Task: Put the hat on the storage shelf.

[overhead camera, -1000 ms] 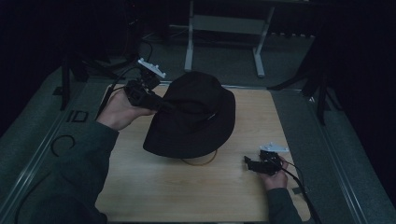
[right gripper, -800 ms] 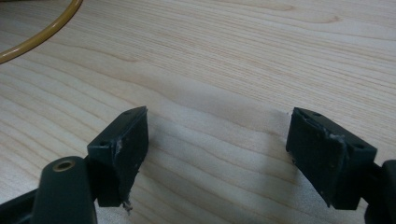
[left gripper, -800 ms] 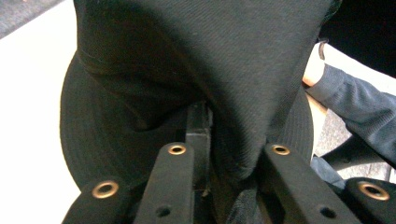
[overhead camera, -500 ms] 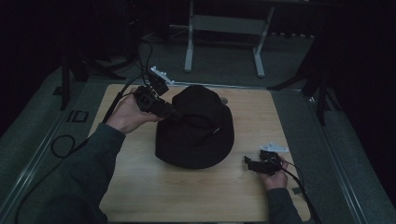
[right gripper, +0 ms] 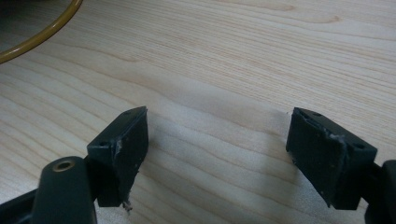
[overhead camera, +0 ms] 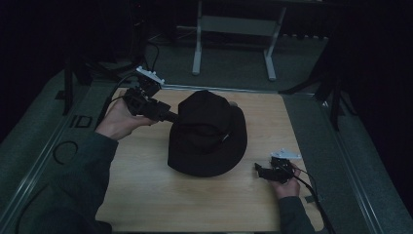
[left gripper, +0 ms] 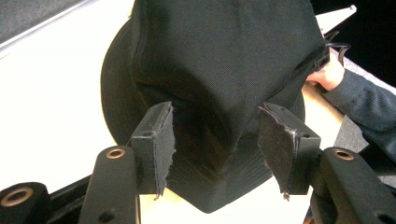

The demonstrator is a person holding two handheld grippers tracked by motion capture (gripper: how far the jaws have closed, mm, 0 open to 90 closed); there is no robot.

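Your left claw point(left gripper: 215, 140) stands wide, its pads either side of the black hat's point(overhead camera: 207, 134) crown without pinching it. The hat sits mid-worktop point(overhead camera: 146, 195), nearer the far edge. Your right claw point(right gripper: 217, 154) rests wide apart near the worktop's near right corner.

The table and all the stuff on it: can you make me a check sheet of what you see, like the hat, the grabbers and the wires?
Surface: pale wooden table, bare apart from the hat.
Job's things: black brimmed hat lying mid-table, crown up.
Clutter: nothing seen.
Grippers: left gripper open, jaws either side of the hat's crown; right gripper open over bare wood near the table's right front.
Cables: one cable trails from the right gripper; a yellowish cord crosses a corner of the right gripper view.
Surroundings: dark floor, a metal stand behind the table.
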